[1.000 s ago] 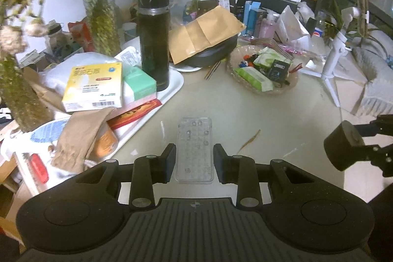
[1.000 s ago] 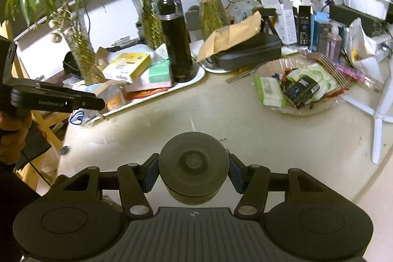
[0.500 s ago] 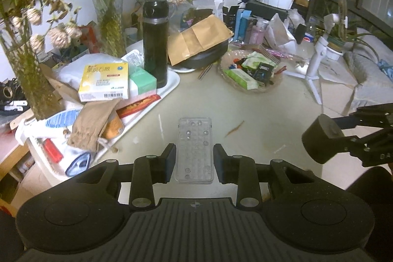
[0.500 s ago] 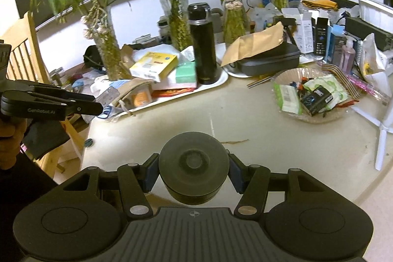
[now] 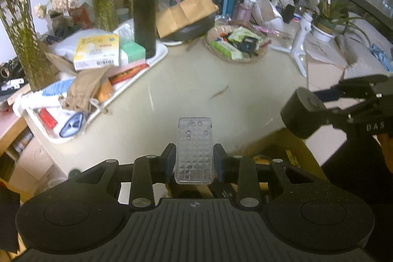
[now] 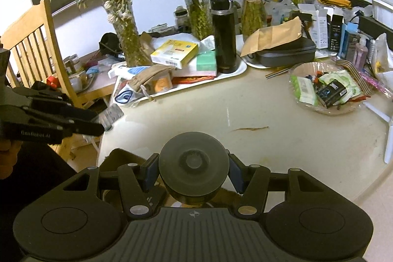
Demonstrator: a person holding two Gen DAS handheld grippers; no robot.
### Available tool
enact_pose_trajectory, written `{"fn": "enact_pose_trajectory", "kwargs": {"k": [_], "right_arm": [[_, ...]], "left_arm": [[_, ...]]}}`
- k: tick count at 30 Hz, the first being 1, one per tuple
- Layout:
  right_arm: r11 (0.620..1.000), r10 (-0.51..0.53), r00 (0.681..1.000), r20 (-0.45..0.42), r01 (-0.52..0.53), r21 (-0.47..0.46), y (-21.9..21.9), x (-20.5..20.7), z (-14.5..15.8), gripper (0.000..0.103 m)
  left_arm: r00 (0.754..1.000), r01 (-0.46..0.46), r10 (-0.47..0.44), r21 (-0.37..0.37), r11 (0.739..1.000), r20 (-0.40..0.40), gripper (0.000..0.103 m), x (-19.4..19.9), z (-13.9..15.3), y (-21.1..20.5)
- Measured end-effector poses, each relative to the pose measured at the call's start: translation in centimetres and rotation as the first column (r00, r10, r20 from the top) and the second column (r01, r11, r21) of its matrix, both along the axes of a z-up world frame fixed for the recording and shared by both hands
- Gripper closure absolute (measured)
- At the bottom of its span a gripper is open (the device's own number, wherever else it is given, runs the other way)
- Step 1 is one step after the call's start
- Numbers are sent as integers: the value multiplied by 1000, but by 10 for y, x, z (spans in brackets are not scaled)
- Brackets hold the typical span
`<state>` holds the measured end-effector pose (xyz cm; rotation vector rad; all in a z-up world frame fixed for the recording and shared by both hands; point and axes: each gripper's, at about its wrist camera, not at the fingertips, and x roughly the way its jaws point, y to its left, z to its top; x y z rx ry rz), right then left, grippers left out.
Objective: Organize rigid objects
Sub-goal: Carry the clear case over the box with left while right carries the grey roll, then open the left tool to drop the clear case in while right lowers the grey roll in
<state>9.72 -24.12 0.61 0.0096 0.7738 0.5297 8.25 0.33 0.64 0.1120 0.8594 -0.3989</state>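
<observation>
My left gripper (image 5: 194, 158) is shut on a clear textured plastic box (image 5: 194, 149), held in the air off the table's near edge. It also shows in the right wrist view (image 6: 98, 124) at the left, with the clear box (image 6: 111, 116) at its tip. My right gripper (image 6: 194, 173) is shut on a round black disc-shaped object (image 6: 194, 168), also held above the table's near edge. In the left wrist view the right gripper (image 5: 304, 114) sits at the right with the black disc (image 5: 303, 116) in its jaws.
A white tray (image 6: 238, 71) at the back left holds a black flask (image 6: 223, 33), boxes and a tan pouch. A glass dish (image 6: 343, 109) of small packets sits at the right. Vases with plants line the back. A cardboard box (image 5: 292, 151) sits below the table edge. A wooden chair (image 6: 32, 46) stands left.
Both grippers have pulled back and up from the table with their objects still held; the table now looks farther away and its near edge and the box below have come into view.
</observation>
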Motion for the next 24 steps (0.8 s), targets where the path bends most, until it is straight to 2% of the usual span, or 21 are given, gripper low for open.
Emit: {"fn": "enact_pose_trajectory", "kwargs": {"k": [12,15,16,18,19,24], "right_arm": [[1000,19,1000,-9,-19,9,2,-12,-2,42],[1000,16,1000,-10,-16,14,0,-14,-2,42],[1000,15,1000,-11,-15,15,0,-14,-2,42],[1000,14,1000,-12,-14,15,-1,-16,-2,42],[1000,14,1000,-13,-14,15,-1,-16,-2,42],[1000,14,1000,-19,-14,16,-2,-20,-3,42]], "left_arm": [[992,64,-65,-15,998,-104,70,-13,-27,-18],[992,71,-75,-39,997,-97,70,-12,-26,-22],[992,79,-83,-50,996,-92,69,-12,-26,-24],[992,89,-93,-54,995,-85,53,-14,-25,-27],[993,90,-94,-55,994,-72,51,-16,-25,-27],[997,53,-56,-54,997,-54,50,-24,-21,-18]]}}
